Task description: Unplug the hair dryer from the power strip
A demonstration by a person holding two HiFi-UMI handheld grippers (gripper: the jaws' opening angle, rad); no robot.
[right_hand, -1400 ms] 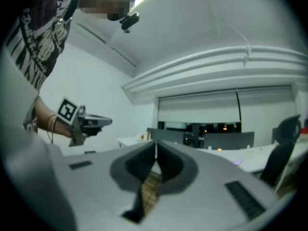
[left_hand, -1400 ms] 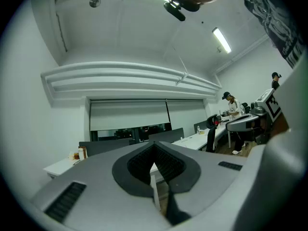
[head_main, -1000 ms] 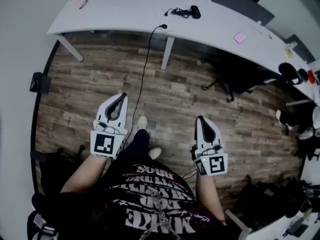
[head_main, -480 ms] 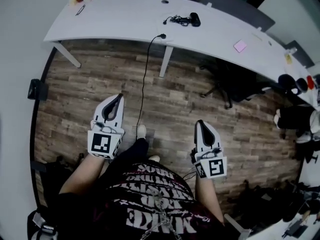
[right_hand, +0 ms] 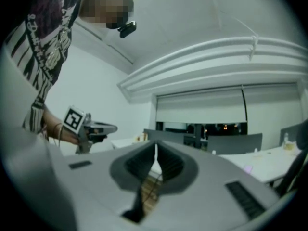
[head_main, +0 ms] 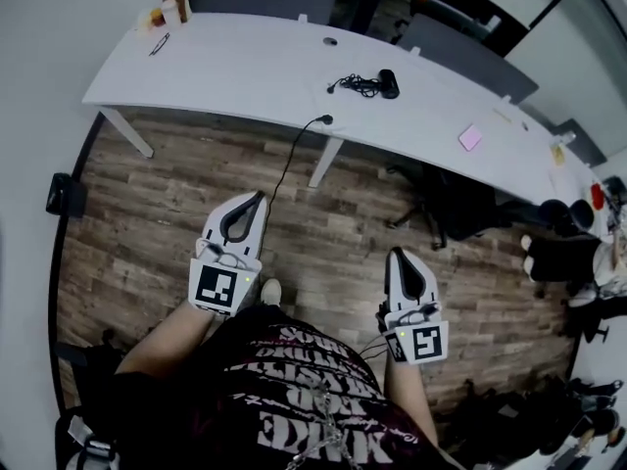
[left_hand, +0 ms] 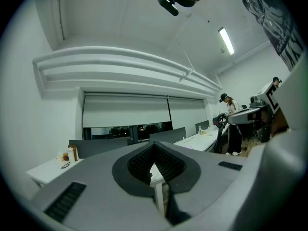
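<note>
Where it lies on the desk [head_main: 245, 67], the hair dryer [head_main: 389, 83] looks black.

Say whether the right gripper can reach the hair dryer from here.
Probably not yet: the right gripper, shut and empty, is well short of the desk where the hair dryer lies. Only wood floor lies between; stepping closer should do.

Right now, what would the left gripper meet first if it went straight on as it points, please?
Probably the front edge of the white desk, near the hanging black cable; the way there looks free; depth is unclear.
</note>
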